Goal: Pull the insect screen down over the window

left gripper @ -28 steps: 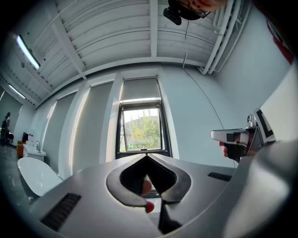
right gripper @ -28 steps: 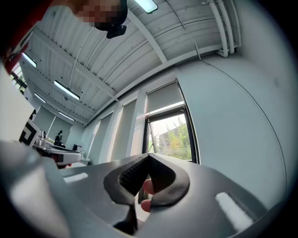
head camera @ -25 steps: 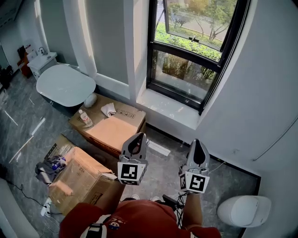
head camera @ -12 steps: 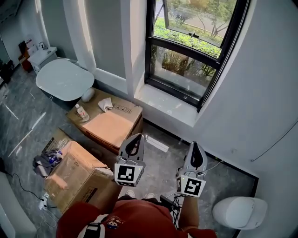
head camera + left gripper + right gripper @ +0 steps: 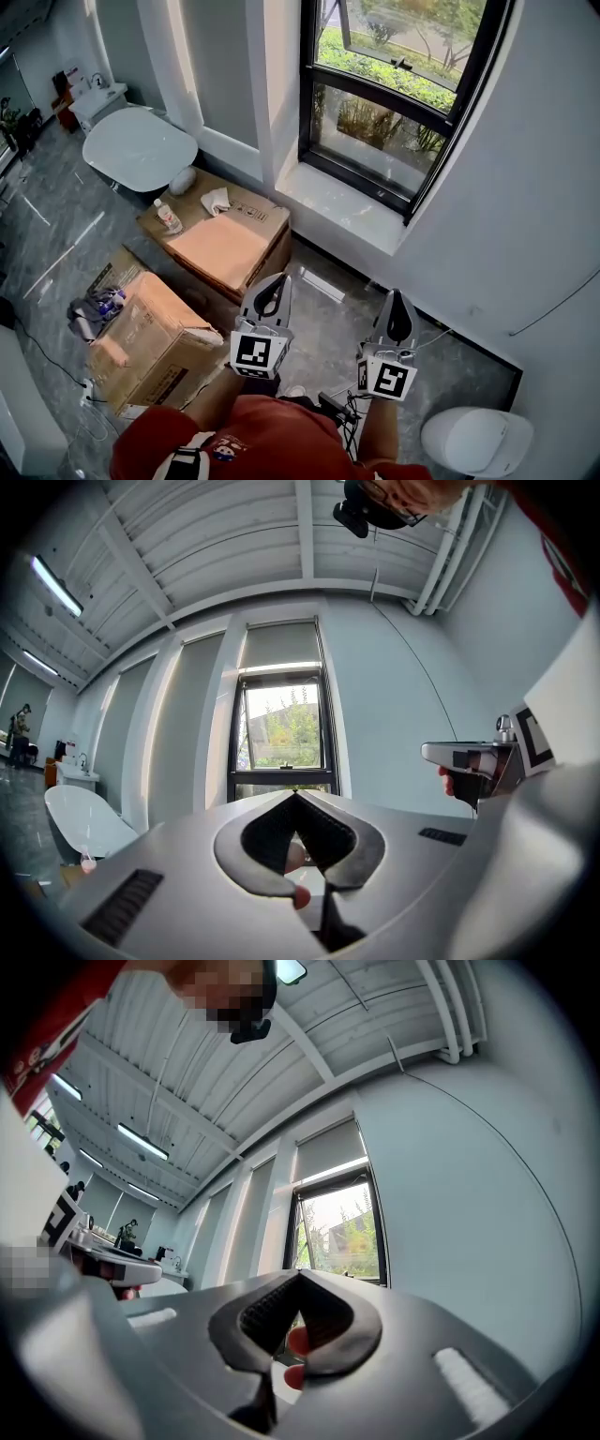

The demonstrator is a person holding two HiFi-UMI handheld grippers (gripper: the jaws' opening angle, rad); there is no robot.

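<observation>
Now both grippers sit a little lower in the head view than a second ago. The floor things have slid a bit too, so the person seems to be shifting about in front of the window (image 5: 394, 122). The window looks about as far off as before. It is up at 1 o'clock, well apart from both grippers. I think the pull has not begun, and this is just getting ready to reach.

The left gripper (image 5: 278, 281) is near 6 o'clock. Its jaws are pressed together with nothing between them. The right gripper (image 5: 397, 298) is beside it, near 5 o'clock. Its jaws are closed tight too and hold nothing. Both were closed a second ago as well.

The insect screen (image 5: 278, 646) is, I think, the grey strip at the very top of the window, at 12 o'clock in the left gripper view. It is up high. Most of the glass is bare and the trees show through.

Counting things, I see two grippers, one window and one screen. There are two cardboard boxes, the flat box (image 5: 220, 251) at 10 o'clock and the big box (image 5: 150, 342) at 8 o'clock. One bottle (image 5: 169, 217) and one cloth (image 5: 217, 200) lie on the flat box. One bathtub (image 5: 139, 150) is farther off at 10 o'clock. One toilet (image 5: 473, 441) is at 4 o'clock.
</observation>
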